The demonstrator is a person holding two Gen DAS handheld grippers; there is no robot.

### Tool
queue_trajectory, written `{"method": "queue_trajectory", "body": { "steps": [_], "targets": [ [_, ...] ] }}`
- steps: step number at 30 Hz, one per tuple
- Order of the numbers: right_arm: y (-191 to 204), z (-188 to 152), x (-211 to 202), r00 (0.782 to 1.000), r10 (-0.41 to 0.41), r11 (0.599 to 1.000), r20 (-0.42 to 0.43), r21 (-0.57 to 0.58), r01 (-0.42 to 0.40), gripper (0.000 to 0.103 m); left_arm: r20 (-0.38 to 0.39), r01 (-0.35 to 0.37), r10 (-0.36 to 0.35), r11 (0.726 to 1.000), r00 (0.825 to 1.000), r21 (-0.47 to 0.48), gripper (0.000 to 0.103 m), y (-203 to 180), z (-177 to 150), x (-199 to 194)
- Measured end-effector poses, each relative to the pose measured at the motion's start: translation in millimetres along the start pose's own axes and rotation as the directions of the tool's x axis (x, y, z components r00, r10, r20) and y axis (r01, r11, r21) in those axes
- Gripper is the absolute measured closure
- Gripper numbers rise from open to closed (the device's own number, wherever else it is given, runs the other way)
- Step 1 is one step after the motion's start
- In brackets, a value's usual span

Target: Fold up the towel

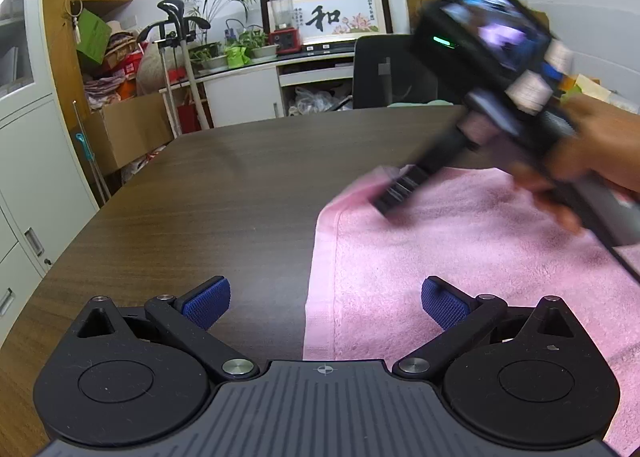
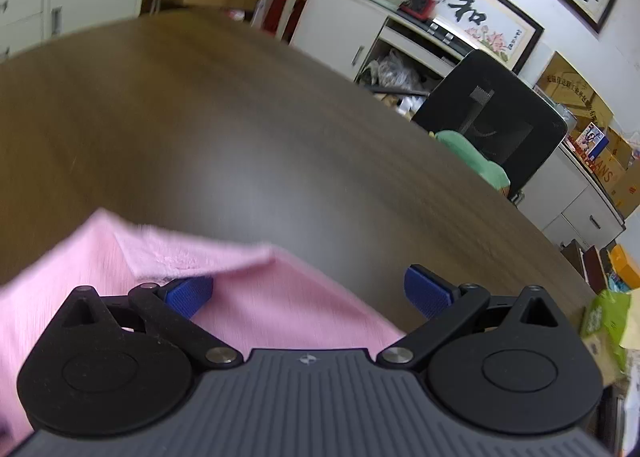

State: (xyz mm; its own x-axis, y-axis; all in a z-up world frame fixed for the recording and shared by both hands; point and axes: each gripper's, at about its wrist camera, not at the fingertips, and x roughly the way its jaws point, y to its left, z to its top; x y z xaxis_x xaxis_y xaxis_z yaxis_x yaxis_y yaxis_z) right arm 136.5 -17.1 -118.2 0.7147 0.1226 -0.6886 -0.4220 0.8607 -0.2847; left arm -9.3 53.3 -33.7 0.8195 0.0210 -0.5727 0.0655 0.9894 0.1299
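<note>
Both tongs gape (jaws wide) over towel.

The right gripper is motion-blurred; the towel is cut off by the frame.

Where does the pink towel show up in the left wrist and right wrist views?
Left wrist: pink towel fills the lower right, flat on the table, under the right gripper.
Right wrist: pink towel at lower left, a corner turned over.
Shared landmark: black office chair behind the table.
</note>
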Motion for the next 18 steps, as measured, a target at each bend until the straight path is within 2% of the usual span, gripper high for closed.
{"method": "queue_trajectory", "body": {
  "steps": [3, 6, 7, 12, 16, 18],
  "targets": [
    [0.2, 13.0, 14.4, 1.0, 0.022, 0.996, 0.0, 0.084, -0.022, 0.001, -0.03, -0.002, 0.002, 1.0, 1.0, -0.004, 0.0, 0.1, -1.2, 4.2],
    [0.8, 14.5, 25.0, 1.0, 0.008, 0.994, -0.024, 0.111, -0.005, 0.001, -0.047, -0.009, 0.008, 1.0, 0.999, -0.008, 0.0, 0.9, -1.5, 5.8],
    [0.1, 13.4, 22.2, 1.0, 0.003, 0.993, -0.009, 0.12, -0.002, 0.001, -0.041, -0.013, 0.013, 1.0, 0.999, -0.011, 0.0, 1.9, -1.2, 4.6],
    [-22.0, 1.0, -24.2, 0.993, 0.042, 0.982, 0.111, 0.179, -0.062, 0.001, -0.003, -0.03, 0.03, 0.999, 1.0, -0.032, 0.0, 6.3, -0.6, -3.9],
    [-51.8, -32.3, -80.1, 0.982, 0.062, 0.967, 0.178, 0.232, -0.103, 0.001, 0.023, -0.032, 0.033, 0.998, 0.999, -0.048, 0.0, 10.7, 1.5, -9.9],
    [-67.2, -60.4, -109.9, 0.978, 0.088, 0.954, 0.19, 0.266, -0.138, 0.001, 0.041, -0.034, 0.036, 0.998, 0.999, -0.052, 0.0, 11.5, 2.1, -12.7]
  ]
}}
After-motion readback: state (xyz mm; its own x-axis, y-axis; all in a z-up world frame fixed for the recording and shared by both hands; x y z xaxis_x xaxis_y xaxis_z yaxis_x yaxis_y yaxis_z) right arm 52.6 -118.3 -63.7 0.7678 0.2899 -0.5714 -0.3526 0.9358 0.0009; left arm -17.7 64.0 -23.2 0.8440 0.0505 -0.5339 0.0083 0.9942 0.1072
